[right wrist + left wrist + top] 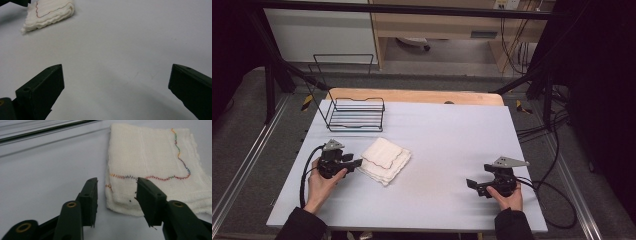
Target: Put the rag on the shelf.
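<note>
From above, the folded white cloth (pixel 385 159) lies on the pale counter (pixel 447 135), left of its middle, with a black wire rack (pixel 355 114) standing behind it toward the far left corner; the left gripper (pixel 357 163) sits right at the cloth's near-left edge, and the right gripper (pixel 470 184) rests well apart on the right side of the counter, pointing across toward the cloth; the left gripper view brings out what the high view blurs: a wavy line of multicoloured stitching on the cloth (pixel 150 160) and its layered folded corner, which lies between the two black fingers (pixel 90 195); those fingers stand partly parted on either side of that corner, the right one over the cloth's edge, and they are not visibly pressing on it; the right gripper view shows its own fingers (pixel 47 82) spread wide over bare counter, grasping nothing, with the cloth (pixel 47 12) small in the far upper left.
</note>
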A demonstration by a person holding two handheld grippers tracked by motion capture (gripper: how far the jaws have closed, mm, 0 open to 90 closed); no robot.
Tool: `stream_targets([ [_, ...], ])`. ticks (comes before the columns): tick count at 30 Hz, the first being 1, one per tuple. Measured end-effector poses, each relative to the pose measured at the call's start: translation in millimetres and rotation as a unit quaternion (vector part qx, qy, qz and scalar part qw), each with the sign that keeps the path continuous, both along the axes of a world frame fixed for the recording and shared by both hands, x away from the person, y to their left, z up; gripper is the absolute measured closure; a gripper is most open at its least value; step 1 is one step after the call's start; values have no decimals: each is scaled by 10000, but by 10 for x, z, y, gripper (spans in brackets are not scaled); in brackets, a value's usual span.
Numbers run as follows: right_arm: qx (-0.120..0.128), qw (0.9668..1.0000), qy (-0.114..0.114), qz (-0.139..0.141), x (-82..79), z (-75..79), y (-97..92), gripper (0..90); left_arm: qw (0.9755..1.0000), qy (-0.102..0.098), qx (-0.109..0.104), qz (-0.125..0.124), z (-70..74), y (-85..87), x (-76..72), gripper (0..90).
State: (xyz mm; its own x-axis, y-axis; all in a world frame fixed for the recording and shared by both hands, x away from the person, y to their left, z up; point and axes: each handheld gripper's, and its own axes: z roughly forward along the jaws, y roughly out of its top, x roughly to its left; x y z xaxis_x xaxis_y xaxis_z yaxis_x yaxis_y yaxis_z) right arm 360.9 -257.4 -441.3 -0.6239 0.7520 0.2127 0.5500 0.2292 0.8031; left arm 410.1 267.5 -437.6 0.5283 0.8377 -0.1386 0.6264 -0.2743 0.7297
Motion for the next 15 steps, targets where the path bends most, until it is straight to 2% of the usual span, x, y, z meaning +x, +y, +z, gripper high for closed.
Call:
stream_targets([
  [3,-16,10000,-1,15,2,-1,-1,9,9999,99,71,-3,-36,-8,17,589],
  [7,-19,10000,-10,21,4,-3,0,9,9998,184,18,-29,-58,-10,25,647],
  [15,-12,10000,17,13,3,2,18,9,9996,291,-51,-24,-95,-22,42,693],
])
